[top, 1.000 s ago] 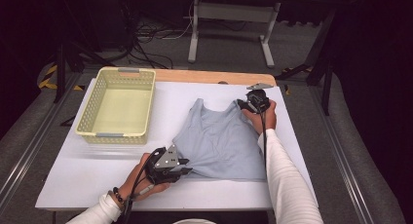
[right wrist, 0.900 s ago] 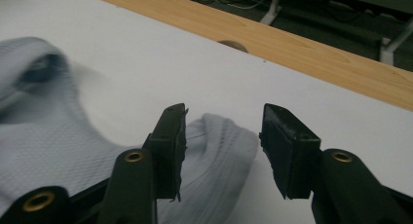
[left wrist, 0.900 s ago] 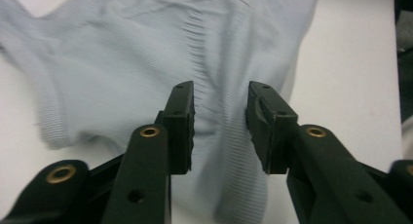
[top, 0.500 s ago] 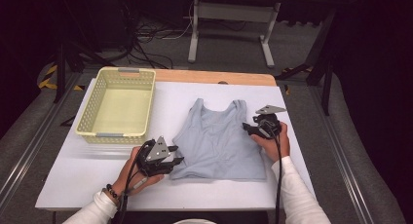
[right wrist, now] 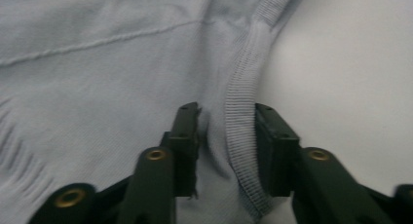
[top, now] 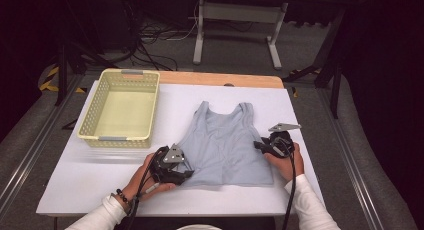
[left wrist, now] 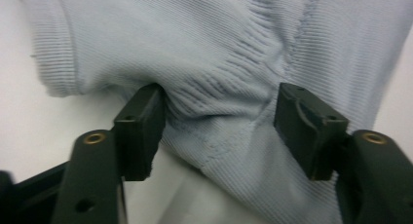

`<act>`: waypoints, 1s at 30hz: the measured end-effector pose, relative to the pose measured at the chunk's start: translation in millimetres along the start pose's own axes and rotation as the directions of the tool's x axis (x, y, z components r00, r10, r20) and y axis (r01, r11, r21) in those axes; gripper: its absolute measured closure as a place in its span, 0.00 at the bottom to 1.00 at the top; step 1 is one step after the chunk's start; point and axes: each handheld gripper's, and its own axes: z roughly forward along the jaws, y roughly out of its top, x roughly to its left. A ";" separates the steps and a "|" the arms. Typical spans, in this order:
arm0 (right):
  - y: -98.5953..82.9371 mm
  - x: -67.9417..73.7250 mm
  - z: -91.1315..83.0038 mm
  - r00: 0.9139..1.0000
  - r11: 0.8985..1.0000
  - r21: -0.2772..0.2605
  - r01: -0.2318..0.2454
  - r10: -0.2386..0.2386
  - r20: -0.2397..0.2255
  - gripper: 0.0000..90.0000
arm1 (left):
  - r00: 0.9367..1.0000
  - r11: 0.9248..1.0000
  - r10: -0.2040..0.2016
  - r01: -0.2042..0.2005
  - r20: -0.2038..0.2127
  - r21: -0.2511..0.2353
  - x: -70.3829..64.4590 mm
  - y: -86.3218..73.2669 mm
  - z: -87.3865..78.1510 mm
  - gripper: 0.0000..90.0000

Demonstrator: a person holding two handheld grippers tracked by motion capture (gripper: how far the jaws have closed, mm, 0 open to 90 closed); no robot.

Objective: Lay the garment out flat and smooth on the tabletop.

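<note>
A pale blue ribbed tank top (top: pixel 225 147) lies flat on a white table (top: pixel 310 110), straps pointing away from the person, hem nearest them. The left gripper (top: pixel 175 171) sits at the hem's left corner. In the left gripper view its jaws stand wide apart, released, with a raised ridge of cloth (left wrist: pixel 219 107) bunched between them. The right gripper (top: pixel 262 146) rests on the top's right edge, about midway up the side. In the right gripper view its jaws are partly closed around the ribbed edge band (right wrist: pixel 241 136), a narrow gap remaining, so it does not look fully clenched yet. A yellow basket (top: pixel 120 138) stands on the table to the left, apart from the top.

To fold well, both grippers should probably close firmly on all layers of cloth before lifting, then rise together so the fabric stays smooth.
</note>
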 end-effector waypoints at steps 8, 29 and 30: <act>1.3 5.4 -8.1 0.994 0.996 0.036 0.084 -0.086 0.068 0.94 | 0.996 1.000 -0.029 0.028 0.090 0.003 2.1 3.3 2.3 0.76; -22.8 -7.0 -43.6 0.970 0.996 -0.004 0.091 -0.087 0.227 0.92 | 0.999 0.984 0.029 -0.031 -0.014 -0.176 -9.6 32.3 -21.8 0.68; -22.8 -7.1 -42.8 0.970 0.996 -0.005 0.091 -0.087 0.225 0.91 | 0.998 0.983 0.033 -0.041 -0.045 -0.181 -8.4 34.6 -22.5 0.67</act>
